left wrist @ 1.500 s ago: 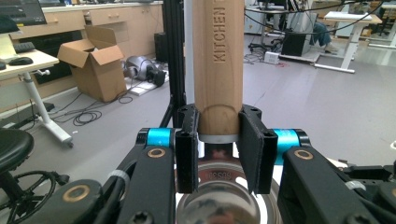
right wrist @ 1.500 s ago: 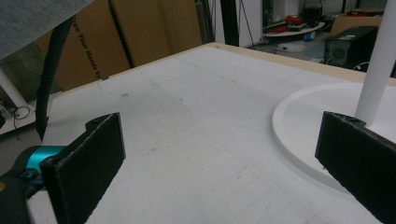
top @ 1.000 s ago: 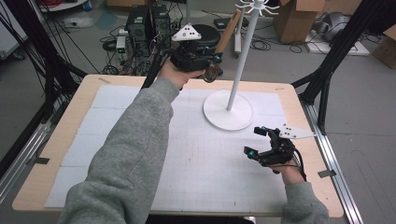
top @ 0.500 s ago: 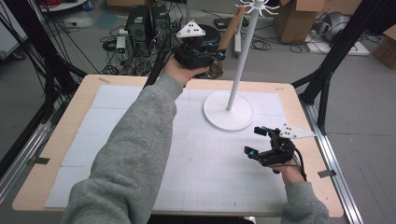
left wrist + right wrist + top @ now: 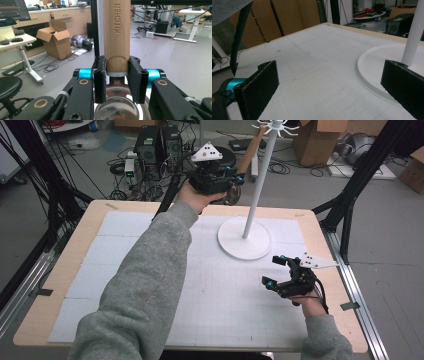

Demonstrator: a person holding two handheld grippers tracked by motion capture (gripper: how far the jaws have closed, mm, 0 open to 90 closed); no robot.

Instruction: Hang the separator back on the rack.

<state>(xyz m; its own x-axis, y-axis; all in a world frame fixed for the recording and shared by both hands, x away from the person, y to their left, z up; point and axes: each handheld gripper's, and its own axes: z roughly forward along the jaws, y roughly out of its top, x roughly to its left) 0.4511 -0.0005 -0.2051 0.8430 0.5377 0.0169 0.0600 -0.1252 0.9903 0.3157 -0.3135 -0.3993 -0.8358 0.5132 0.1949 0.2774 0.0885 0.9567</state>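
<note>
At the twelve o'clock edge of the white gridded table mat (image 5: 165,285), the left gripper (image 5: 226,184) is raised above the surface, its black jaws closed partway onto a kitchen utensil with a thick wooden handle and a round shiny metal head (image 5: 116,37); the pads are pressed on the handle's lower end, just above the metal collar. The handle slants up toward one o'clock, near the hooked crown of the tall white stand with a round disc base (image 5: 245,240). The utensil is probably meant to be hung there, so the handle's end should be lifted level with a hook and eased on slowly, the clamp being kept firm until the weight is borne. At five o'clock the right gripper (image 5: 280,272) is held low over the mat, jaws wide apart and empty
</note>
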